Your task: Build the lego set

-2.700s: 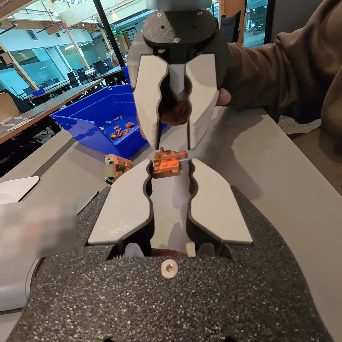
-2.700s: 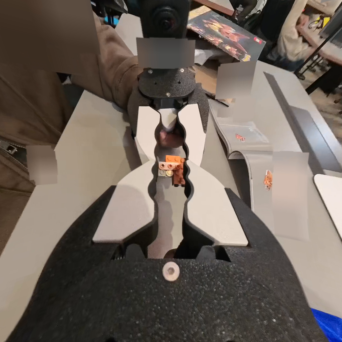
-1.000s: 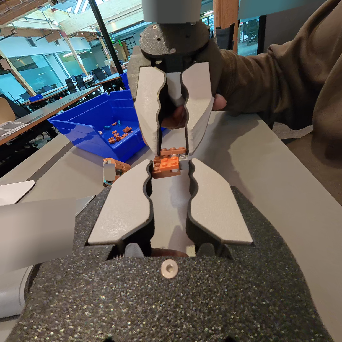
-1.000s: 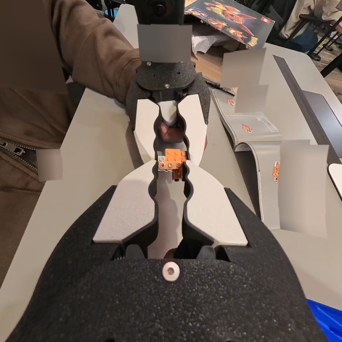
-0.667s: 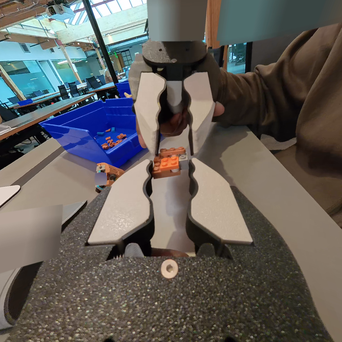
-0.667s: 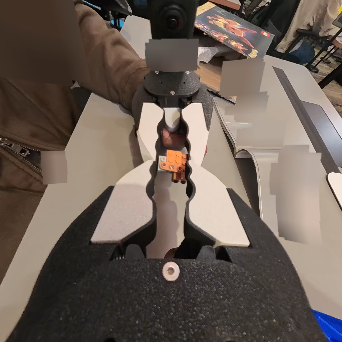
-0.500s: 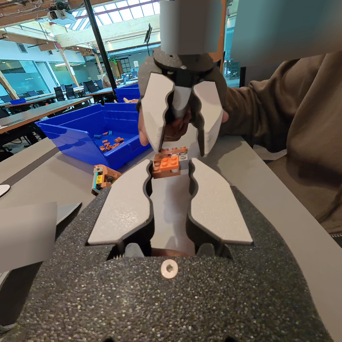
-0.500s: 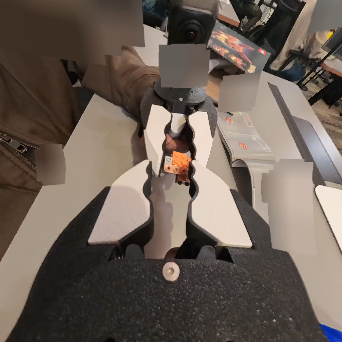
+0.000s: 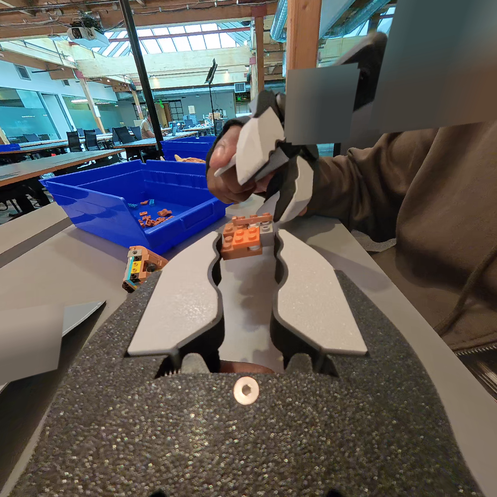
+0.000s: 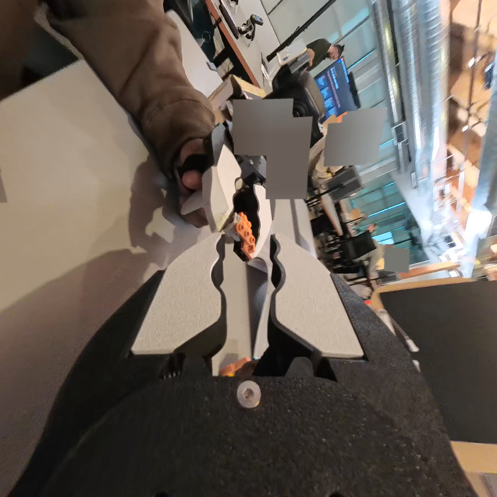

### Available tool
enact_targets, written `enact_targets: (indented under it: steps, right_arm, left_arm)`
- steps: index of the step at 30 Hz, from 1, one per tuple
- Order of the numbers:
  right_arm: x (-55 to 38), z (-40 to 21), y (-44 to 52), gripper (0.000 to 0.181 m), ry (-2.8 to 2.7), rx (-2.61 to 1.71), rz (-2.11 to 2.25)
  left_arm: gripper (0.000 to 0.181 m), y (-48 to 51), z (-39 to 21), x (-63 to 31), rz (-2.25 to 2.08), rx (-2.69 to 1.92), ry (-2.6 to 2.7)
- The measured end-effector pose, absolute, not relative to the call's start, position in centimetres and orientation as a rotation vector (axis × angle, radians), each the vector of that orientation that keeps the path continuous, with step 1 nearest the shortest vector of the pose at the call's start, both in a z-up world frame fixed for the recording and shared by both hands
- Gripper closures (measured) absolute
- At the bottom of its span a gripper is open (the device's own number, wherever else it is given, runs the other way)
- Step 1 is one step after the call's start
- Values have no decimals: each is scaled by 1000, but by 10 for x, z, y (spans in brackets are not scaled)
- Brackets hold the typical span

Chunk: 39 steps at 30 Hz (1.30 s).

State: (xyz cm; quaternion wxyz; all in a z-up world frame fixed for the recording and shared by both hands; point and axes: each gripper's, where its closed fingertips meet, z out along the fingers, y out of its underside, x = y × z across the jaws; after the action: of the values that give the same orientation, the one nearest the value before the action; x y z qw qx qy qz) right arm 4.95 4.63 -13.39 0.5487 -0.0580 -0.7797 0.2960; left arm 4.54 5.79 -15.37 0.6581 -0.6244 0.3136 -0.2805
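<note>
Since the earlier frame your right gripper is rolling sideways, empty, jaws parted. Your left gripper is clamping the orange brick assembly, brown plate lying crosswise just beyond.

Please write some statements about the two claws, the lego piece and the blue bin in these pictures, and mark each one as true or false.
1. The left claw is shut on the orange lego assembly. True.
2. The blue bin holds no pieces. False: small brown and teal pieces lie on its floor.
3. A small partly built model lies on the table in front of the bin. True.
4. The right claw grips the assembly. False: its jaws are empty, and it is rolled to one side.
5. The assembly rests on the table. False: it is held above it.
</note>
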Motion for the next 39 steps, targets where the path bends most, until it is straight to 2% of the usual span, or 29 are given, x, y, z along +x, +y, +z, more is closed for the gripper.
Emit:
enact_targets:
  steps: [12,39]
  right_arm:
    - [37,-150,40,152,-1757,26,432]
    - [31,-142,41,164,-1643,35,361]
  left_arm:
    - [144,54,-153,51,-667,-1410,732]
    - [144,54,-149,51,-698,-1395,701]
